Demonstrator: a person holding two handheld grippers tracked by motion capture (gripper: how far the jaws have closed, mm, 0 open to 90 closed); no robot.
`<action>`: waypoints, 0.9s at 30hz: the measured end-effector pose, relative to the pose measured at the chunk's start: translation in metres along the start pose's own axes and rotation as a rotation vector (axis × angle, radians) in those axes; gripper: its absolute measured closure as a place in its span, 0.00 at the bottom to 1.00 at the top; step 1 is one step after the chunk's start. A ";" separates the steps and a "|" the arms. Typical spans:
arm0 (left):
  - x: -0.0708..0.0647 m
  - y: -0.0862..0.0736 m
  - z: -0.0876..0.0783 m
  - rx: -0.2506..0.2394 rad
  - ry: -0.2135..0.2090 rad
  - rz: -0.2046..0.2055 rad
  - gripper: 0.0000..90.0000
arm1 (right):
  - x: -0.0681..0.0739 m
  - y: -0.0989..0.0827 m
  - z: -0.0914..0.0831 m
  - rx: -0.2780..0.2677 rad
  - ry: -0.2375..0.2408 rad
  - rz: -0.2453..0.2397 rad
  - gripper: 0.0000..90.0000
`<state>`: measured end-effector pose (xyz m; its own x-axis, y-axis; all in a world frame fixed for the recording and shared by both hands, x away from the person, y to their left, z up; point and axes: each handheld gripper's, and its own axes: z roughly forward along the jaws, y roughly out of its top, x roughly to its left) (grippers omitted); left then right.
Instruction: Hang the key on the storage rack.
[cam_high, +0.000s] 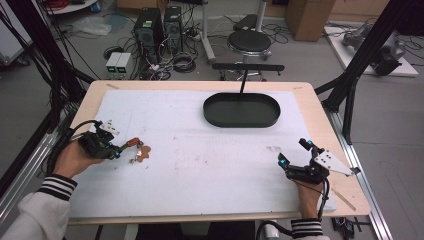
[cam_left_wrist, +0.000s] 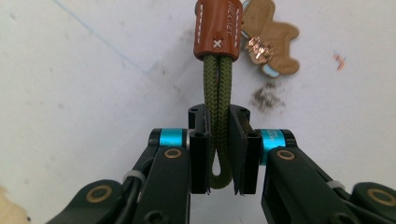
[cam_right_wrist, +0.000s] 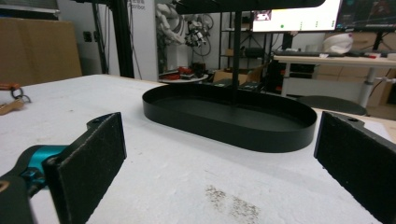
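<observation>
At the left edge of the high view, the person's left hand (cam_high: 75, 157) rests on the white table cover (cam_high: 200, 150), its striped sleeve cuff (cam_high: 57, 186) running off toward the lower left corner. The left gripper (cam_high: 118, 150) points right, toward the middle of the frame. In the left gripper view its jaws are nearly closed, clamped on the folded loop of an olive-green cord (cam_left_wrist: 218, 121). The cord runs up the frame into a brown leather sleeve (cam_left_wrist: 218, 29) stitched in white. Just right of that sleeve, at the top of the frame, a tan bear-shaped charm (cam_left_wrist: 273, 39) lies flat on the cover with a small metal ring (cam_left_wrist: 258, 48) on it. A dark smudge (cam_left_wrist: 267, 95) marks the cover just below the charm. In the high view the keychain (cam_high: 138, 148) sits in the left middle of the frame, right at the gripper's tips.

Further right, in the upper middle of the high view, a black oval tray (cam_high: 242, 110) stands on the cover, well apart from both grippers. A thin black post (cam_high: 243, 83) rises from it to a horizontal bar.

At the lower right, the right hand (cam_high: 310, 195) holds the right gripper (cam_high: 294, 151), which aims toward the upper left of the frame. In the right gripper view its jaws stand wide apart with nothing between them, and the tray (cam_right_wrist: 233, 116) lies ahead across the middle of the frame.
</observation>
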<state>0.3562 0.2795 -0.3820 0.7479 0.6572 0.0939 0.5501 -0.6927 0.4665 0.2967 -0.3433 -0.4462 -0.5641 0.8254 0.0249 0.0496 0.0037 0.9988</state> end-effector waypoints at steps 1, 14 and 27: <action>-0.001 0.002 -0.001 -0.017 0.000 0.004 0.88 | 0.000 0.000 0.000 0.000 0.000 0.000 0.01; -0.015 0.052 -0.011 -0.201 -0.104 0.084 0.88 | 0.016 0.046 0.022 0.034 0.146 -0.056 0.01; -0.041 0.101 -0.010 -0.326 -0.251 0.184 0.88 | 0.036 0.091 0.058 0.071 0.337 -0.106 0.01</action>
<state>0.3777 0.1854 -0.3301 0.9114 0.4116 0.0034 0.2840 -0.6347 0.7186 0.3289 -0.2805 -0.3565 -0.8084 0.5861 -0.0541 0.0266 0.1282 0.9914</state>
